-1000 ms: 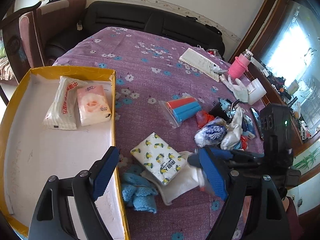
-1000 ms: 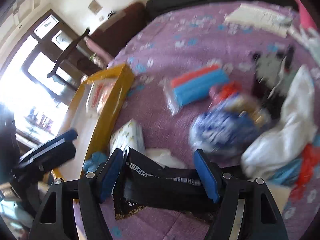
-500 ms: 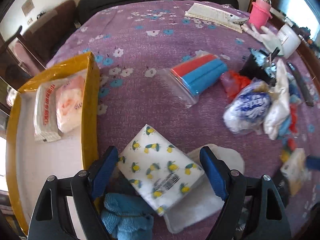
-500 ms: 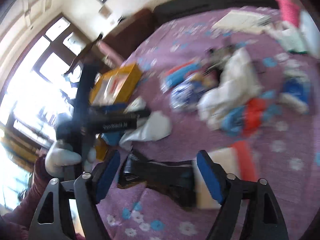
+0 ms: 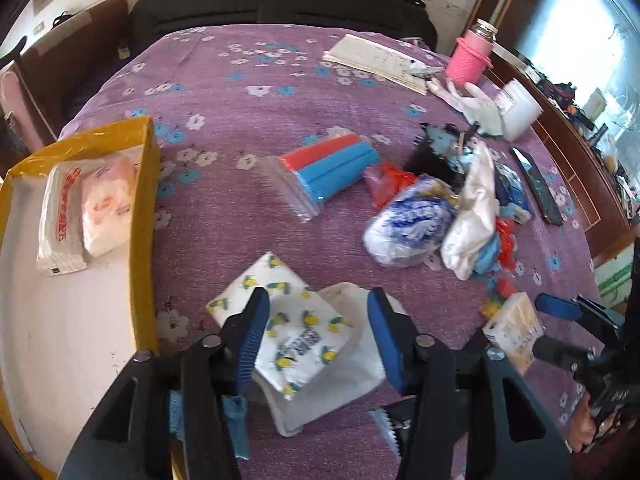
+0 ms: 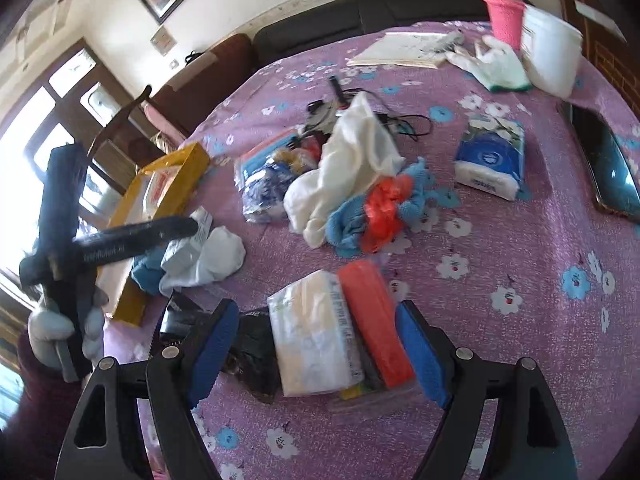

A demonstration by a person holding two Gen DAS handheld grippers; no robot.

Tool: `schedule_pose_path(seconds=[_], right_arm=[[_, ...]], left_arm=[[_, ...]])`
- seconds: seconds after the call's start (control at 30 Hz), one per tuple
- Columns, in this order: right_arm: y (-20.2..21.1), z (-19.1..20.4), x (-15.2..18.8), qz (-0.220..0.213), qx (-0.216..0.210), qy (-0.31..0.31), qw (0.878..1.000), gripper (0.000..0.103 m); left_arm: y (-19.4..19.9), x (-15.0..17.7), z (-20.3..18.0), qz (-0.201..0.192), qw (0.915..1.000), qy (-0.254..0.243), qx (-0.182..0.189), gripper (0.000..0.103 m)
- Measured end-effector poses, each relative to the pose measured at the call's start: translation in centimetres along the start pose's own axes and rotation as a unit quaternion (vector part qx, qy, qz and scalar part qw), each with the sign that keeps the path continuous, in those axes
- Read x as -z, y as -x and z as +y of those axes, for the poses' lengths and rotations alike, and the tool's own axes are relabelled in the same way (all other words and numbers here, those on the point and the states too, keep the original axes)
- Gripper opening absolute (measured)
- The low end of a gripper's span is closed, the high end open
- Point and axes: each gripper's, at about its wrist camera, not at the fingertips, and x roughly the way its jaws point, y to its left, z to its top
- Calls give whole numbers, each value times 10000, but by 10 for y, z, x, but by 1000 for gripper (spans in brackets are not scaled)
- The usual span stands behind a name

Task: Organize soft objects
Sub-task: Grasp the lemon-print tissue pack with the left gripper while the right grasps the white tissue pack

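Left tongs [image 5: 316, 338] had just been closing around the lemon-print tissue pack [image 5: 280, 320] near the yellow tray [image 5: 146, 216], pads not visibly pressing. Pack looked light, squashy, slippery-wrapped; best gripped across the short sides. Right tongs [image 6: 316, 354] stood apart around another tissue pack [image 6: 316, 340].

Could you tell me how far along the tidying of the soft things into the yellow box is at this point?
Done: two tissue packs lie in the yellow box. In hand: the left gripper has just been closing around the lemon-print pack; whether it grips yet is unclear. Left: white cloth, blue towel, blue tissue pack, and the pack between the right gripper's open jaws.
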Motion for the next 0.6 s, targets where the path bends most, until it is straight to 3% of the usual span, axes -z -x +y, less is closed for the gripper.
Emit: schedule_pose_path(seconds=[0.17,0.3,0.4,0.53,0.57,0.6], right_arm=[[-17,19,6,110,476,588,9971,83],[-25,24,6,42,816,684,9943,76],[-28,26,4,26,873,709,9936,76],[-32,35,7,54,1009,924,9906,76],[-33,36,7,48,1040,936,9902,74],[-32,36,7,14,1028,900,9906,61]], left_arm=[[-14,5,-12,44,9963,-675,-526,66],[-22,5,-19,80,9922,-934,-818,70],[-18,7,-16,38,9925,-900,-820,70],[-25,6,-3,178,9916,-664,-1094,82],[-28,5,-2,197,9914,-669,-1106,82],[-28,5,-4,173,9907,-724,-1137,82]])
